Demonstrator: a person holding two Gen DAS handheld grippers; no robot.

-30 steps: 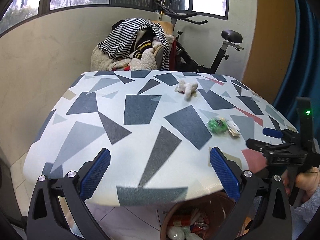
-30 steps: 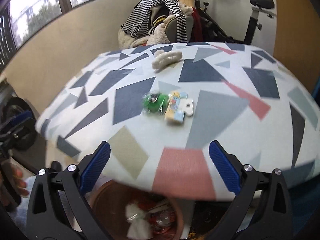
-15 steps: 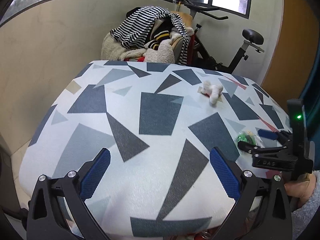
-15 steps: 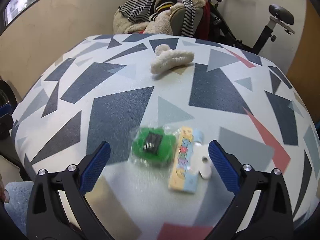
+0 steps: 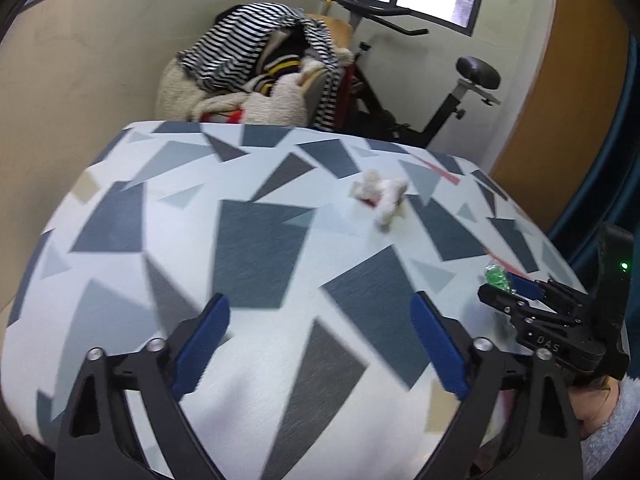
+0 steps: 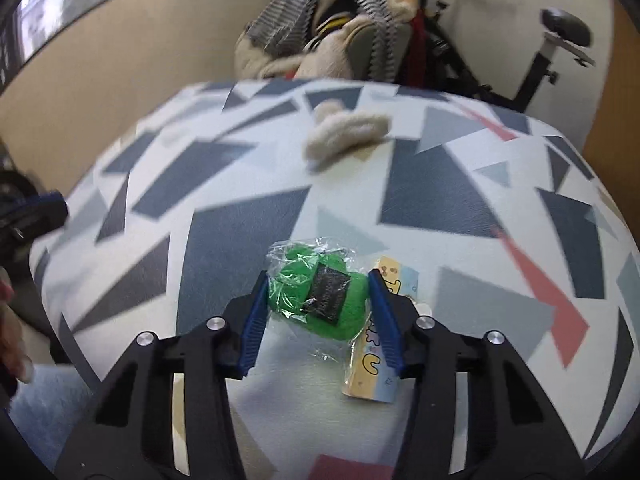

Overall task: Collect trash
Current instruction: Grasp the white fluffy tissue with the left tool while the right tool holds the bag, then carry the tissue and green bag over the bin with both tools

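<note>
Left wrist view: left tool (image 5: 316, 332) spread wide, jaws just closing slightly, nothing between, over patterned desk (image 5: 260, 240). White wad (image 5: 382, 198) lies far side of desk. Right tool (image 5: 506, 286) at right edge, on green packet (image 5: 496, 278).

Right wrist view: right tool (image 6: 318, 312) jaws just closing, pads touching green packet (image 6: 320, 300) both sides, packet on desk. Paper wrapper (image 6: 380, 344) just beside, under right pad. White wad (image 6: 344, 136) well beyond.

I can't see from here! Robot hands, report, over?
Right gripper jaws just closing around green packet. Left gripper open, empty. Card packet beside it, touching. Fluffy wad waiting.
</note>
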